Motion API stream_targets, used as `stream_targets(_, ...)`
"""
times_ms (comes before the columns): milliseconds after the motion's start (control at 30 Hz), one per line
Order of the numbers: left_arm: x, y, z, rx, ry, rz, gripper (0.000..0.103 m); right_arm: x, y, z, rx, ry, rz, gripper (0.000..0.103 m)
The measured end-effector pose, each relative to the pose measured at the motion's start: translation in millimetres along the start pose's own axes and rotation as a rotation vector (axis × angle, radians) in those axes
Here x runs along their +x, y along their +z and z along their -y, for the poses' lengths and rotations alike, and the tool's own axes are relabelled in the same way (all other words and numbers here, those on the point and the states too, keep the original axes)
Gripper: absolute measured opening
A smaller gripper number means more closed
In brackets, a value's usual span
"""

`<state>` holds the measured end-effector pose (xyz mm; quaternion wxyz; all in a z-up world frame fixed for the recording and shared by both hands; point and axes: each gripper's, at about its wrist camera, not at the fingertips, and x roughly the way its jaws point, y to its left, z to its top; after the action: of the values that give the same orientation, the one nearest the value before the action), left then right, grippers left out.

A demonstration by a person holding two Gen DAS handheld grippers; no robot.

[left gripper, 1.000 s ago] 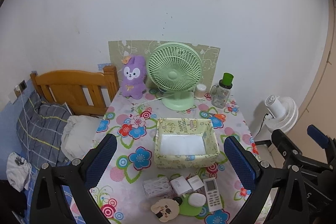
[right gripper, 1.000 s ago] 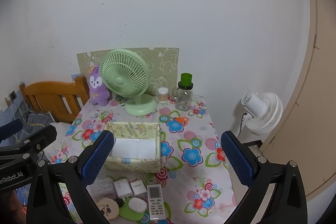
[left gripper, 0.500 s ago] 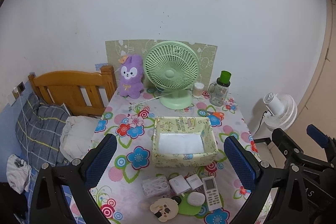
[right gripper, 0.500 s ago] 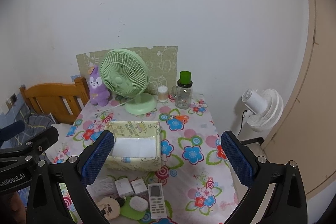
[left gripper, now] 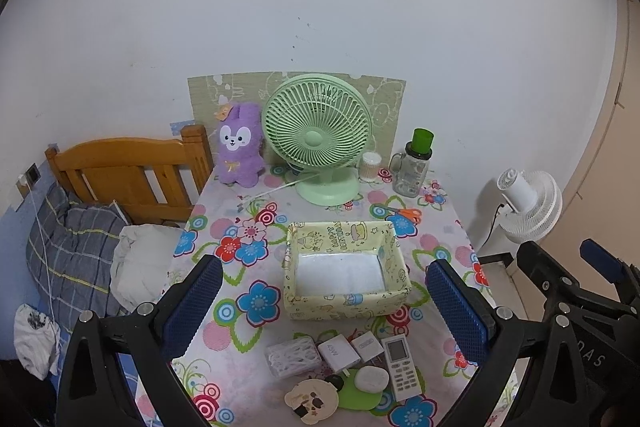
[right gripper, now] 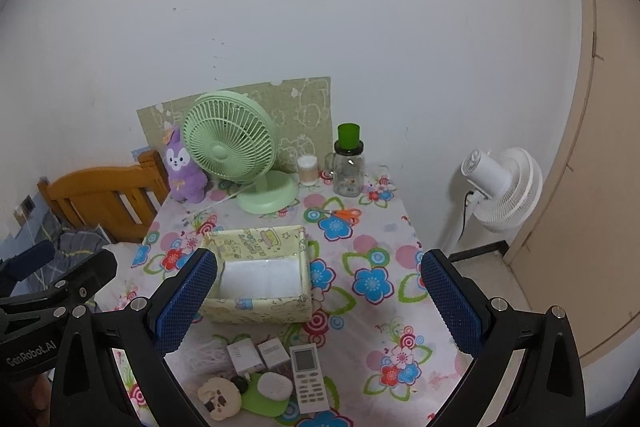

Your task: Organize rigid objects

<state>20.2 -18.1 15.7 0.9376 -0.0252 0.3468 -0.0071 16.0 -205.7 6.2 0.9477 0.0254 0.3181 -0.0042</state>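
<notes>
An empty pale yellow box (left gripper: 346, 303) (right gripper: 256, 310) stands in the middle of the flowered table (left gripper: 224, 227). In front of it lie a white remote (left gripper: 402, 367) (right gripper: 308, 379), two white chargers (left gripper: 339, 351) (right gripper: 245, 359), a white oval case (left gripper: 371, 378) on a green pad, a clear holder (left gripper: 292, 359) and a round cartoon piece (left gripper: 310, 399). My left gripper (left gripper: 324, 303) hovers open above the table, nothing between its fingers. My right gripper (right gripper: 318, 303) is open too, high over the table's near side.
At the back stand a green desk fan (left gripper: 318, 135), a purple plush (left gripper: 238, 147), a green-capped jar (left gripper: 414, 167), a small cup (left gripper: 370, 167) and orange scissors (left gripper: 404, 214). A wooden bed frame (left gripper: 128, 175) is left, a white floor fan (left gripper: 528, 203) right.
Both views have drifted slightly back and up, so the table sits a little lower and farther. Nothing on the table has moved; both grippers stay open.
</notes>
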Motion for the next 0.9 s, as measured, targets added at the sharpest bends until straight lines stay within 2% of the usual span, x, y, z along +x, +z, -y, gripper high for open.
stream_targets(233, 8, 4, -4, 0.014, -0.011, -0.006, 0.103, 8, 4, -5, 0.014, -0.024, -0.002, 0.103)
stream_targets(367, 6, 7, -5, 0.018, 0.051, 0.035, 0.103, 7, 7, -10, 0.012, -0.04, 0.011, 0.103)
stream_targets(600, 3, 22, -13, 0.017, 0.015, 0.047, 0.103, 2, 16, -14, 0.015, -0.046, 0.038, 0.103)
stream_targets(900, 2, 23, -16, 0.019, 0.006, 0.05, 0.103, -1, 20, -19, 0.003, -0.042, 0.055, 0.103)
